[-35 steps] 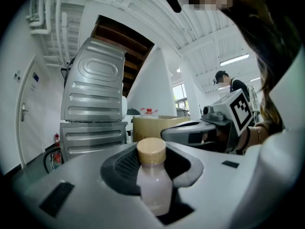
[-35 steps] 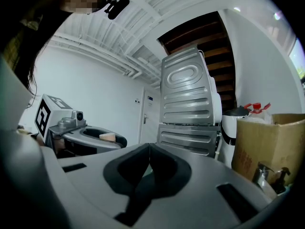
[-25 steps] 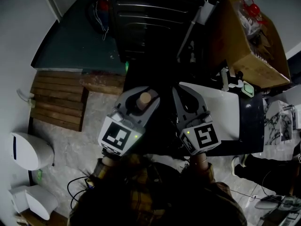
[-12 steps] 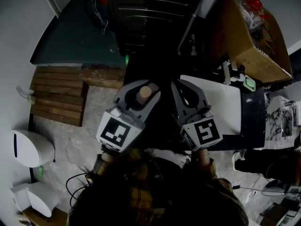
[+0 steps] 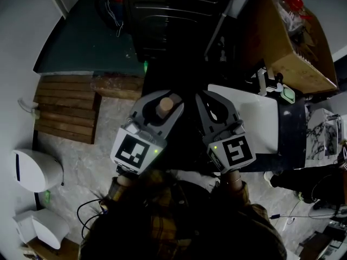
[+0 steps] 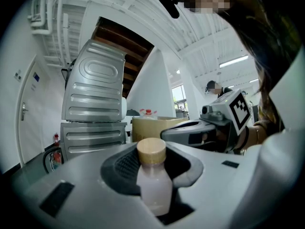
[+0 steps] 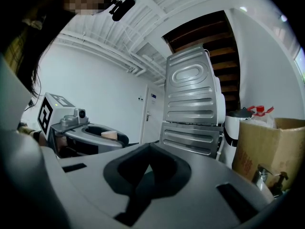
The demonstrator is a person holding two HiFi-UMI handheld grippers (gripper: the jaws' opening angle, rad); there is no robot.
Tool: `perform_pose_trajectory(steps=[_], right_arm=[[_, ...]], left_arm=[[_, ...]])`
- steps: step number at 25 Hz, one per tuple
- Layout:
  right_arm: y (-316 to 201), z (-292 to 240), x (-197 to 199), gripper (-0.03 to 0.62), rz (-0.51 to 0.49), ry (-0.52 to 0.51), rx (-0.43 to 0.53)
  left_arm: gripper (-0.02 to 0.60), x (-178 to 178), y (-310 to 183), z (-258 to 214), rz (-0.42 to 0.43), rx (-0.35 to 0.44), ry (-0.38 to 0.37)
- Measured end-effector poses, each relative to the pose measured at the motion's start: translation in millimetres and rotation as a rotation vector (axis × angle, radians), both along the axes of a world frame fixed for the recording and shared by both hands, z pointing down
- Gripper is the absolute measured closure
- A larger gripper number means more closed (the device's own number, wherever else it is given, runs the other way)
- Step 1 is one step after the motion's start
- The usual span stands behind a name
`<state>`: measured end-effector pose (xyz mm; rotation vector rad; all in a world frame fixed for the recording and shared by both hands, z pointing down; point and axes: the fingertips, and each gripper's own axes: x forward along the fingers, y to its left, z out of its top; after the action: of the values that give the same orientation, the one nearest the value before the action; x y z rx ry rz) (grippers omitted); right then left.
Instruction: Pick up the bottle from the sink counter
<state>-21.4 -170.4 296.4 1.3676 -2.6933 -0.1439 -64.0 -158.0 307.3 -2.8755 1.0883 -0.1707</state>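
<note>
A small bottle of pale pink liquid with a tan round cap stands upright between the dark pads of my left gripper, which is shut on it. In the head view the cap shows inside the left gripper, held in front of the person's body. Close to its right, my right gripper has its jaws together with nothing between them. In the right gripper view those jaws meet around an empty dark recess, and the left gripper with the cap shows at the left.
Two stacked grey machines stand ahead, and a cardboard box sits at the upper right. A white counter top lies just right of the grippers. A wooden pallet and white floor units are at the left.
</note>
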Motion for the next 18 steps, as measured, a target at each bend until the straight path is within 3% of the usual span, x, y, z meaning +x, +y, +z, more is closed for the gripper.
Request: perform_pose_trajectory(steps=[18], right_arm=[[-5.7,6.2,-5.4,0.578,-0.019,0.017,-0.017]], left_arm=[[0.451,-2.6,-7.1,5.1,-0.008,-0.008,-0.006]])
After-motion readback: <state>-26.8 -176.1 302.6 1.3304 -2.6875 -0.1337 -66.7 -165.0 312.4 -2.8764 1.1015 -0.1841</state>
